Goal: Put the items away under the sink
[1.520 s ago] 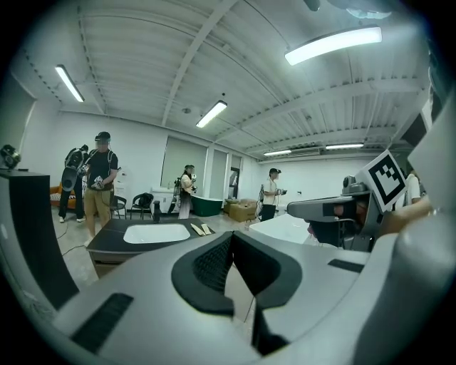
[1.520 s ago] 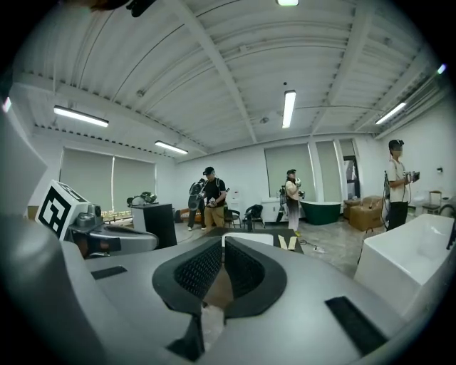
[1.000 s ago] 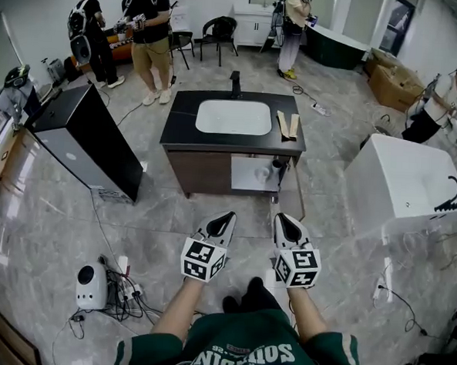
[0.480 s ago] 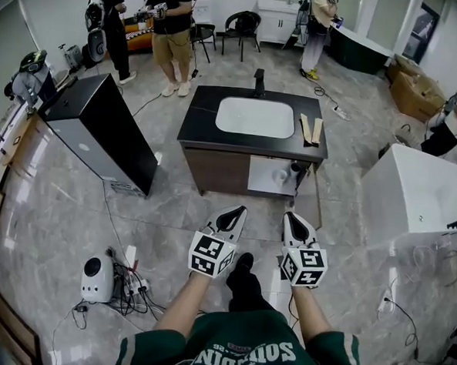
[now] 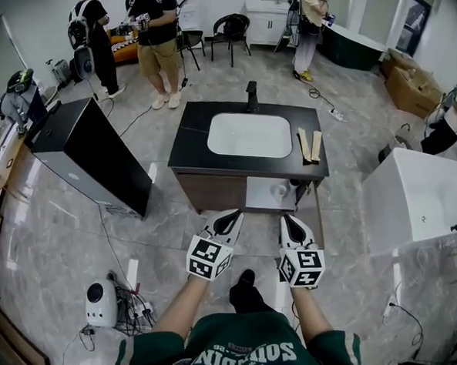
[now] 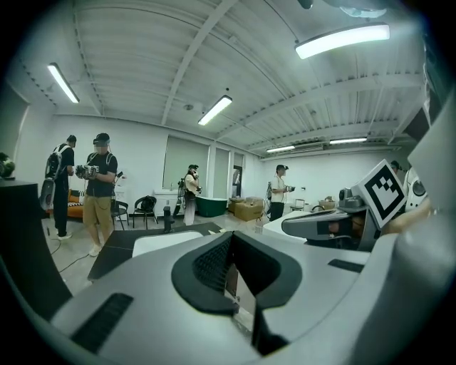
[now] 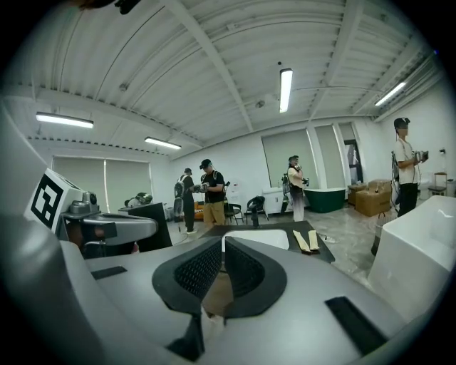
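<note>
- The strips (image 5: 308,145) lie on the desk (image 5: 191,141) just right of the basin (image 5: 251,134), side by side, with their long axes running away from the person.
- The open compartment (image 5: 265,195) sits below the basin's right part.
- The left claw (image 5: 230,216) and right claw (image 5: 289,219) hang on the near side of the basin, jaws drawn together and empty.
- Judgement: the right claw is nearer the strips, which lie ahead and slightly right of it.
</note>
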{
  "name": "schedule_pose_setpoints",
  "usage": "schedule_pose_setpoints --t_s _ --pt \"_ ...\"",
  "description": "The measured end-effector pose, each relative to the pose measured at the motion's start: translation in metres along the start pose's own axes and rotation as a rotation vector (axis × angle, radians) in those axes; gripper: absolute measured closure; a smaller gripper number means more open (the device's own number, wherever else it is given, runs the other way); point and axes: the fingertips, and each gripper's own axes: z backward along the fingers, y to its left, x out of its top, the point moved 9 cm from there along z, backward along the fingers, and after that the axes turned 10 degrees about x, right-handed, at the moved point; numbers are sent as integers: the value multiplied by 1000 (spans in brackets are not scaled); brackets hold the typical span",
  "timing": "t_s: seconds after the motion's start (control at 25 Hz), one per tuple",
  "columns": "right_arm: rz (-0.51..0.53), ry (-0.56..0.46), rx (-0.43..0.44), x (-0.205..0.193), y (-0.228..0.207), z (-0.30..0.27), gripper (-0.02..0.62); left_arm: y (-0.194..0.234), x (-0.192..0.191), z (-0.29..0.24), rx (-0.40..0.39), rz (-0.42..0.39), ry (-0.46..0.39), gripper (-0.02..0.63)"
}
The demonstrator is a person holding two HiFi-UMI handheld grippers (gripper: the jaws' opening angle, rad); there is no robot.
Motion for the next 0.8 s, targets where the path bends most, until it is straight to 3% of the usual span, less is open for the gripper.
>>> schedule_pose_setpoints --t_s 0.44,0.6,0.8 --pt "13 30 23 26 -47 -98 552 66 31 -100 -17 -34 10 595" --pt "-37 33 62 25 -59 -111 552 74 30 -126 -31 -14 20 594" --pt "-13 48 -8 30 -76 -114 552 67 36 -154 -88 -17 28 594"
